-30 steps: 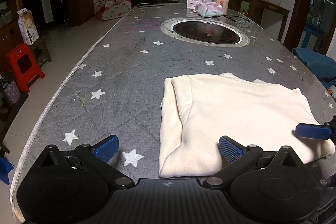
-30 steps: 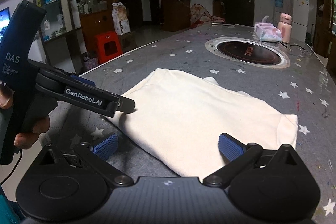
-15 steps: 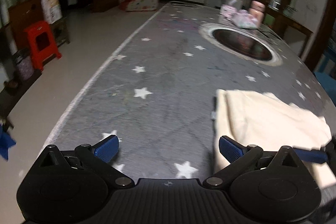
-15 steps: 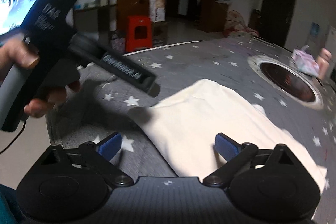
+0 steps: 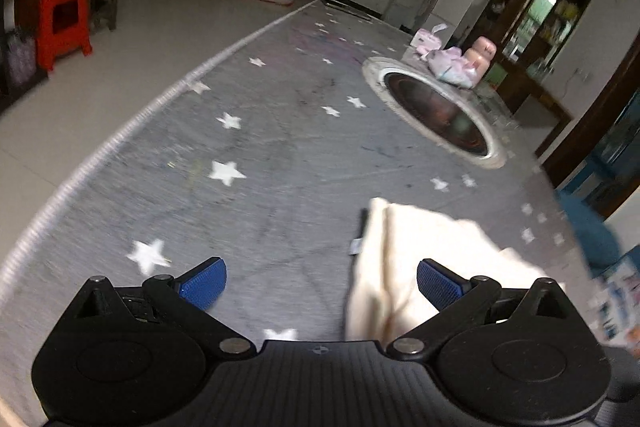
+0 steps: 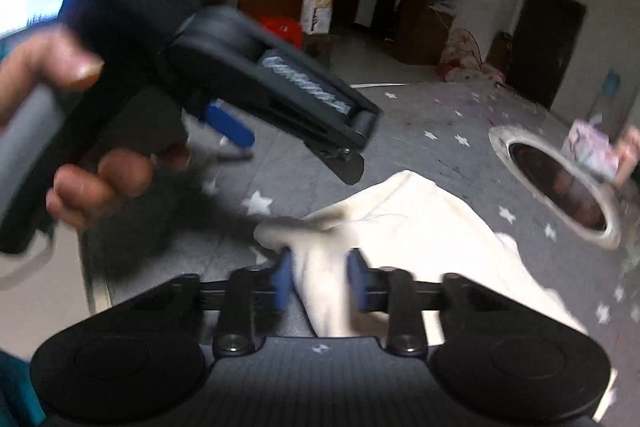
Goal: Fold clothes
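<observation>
Both changed: right gripper now pinching the cream garment, left gripper spread, lifted clear.

The folded garment is lying on the surface with its near corner between the right gripper's jaws, the round inset plate sitting far beyond.

The left hand-held gripper is spread wide, while the right hand-held gripper is pinched nearly closed.

White lettering on left gripper body and arm, motion-blurred, unreadable. No other legible text.
</observation>
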The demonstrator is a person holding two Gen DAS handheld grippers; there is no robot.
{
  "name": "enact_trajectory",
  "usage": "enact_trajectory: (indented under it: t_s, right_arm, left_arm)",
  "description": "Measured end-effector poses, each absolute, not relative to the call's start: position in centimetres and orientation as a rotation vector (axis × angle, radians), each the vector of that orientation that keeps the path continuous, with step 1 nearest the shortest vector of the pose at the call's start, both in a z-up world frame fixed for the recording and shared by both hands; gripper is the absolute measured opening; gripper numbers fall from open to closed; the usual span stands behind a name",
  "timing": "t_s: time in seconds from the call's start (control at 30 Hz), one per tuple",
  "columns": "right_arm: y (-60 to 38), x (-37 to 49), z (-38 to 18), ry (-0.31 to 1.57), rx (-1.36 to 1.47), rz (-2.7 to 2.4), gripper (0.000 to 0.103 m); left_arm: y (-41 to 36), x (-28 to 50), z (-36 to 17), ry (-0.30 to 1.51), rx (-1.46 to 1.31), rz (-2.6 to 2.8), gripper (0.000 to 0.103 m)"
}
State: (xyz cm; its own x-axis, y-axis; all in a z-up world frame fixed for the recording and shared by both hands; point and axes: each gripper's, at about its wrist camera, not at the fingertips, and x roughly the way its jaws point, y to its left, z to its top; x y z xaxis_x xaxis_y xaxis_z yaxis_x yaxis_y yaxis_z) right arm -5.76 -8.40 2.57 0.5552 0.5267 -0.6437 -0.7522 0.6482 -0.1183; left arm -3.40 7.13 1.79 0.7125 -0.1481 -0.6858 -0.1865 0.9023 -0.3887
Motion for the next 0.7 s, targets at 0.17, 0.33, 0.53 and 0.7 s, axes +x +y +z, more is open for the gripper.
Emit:
enact_trajectory:
  t_s: [0.17, 0.33, 0.53, 0.7]
  right_arm:
    - [-11.5, -5.0, 4.4, 0.61, -0.216, 0.798, 0.01]
    - [-14.2, -5.0, 6.1, 0.593, -0.086, 0.813, 0.009]
    - [-15.2, -5.7, 6.3, 0.593, -0.058, 0.833, 0.009]
    - [-15.2, -6.3, 5.6, 0.611, -0.047, 0.855, 0.009]
  left_arm:
    - [7.2, -2.6, 1.4, 0.814, -0.632, -0.06, 0.103]
    - [6.5, -1.5, 0.5, 0.871, -0.806, -0.152, 0.103]
    - [5.4, -0.9, -0.5, 0.908, -0.831, -0.205, 0.075]
    - [4.6, -0.5, -1.4, 0.935, -0.829, -0.246, 0.032]
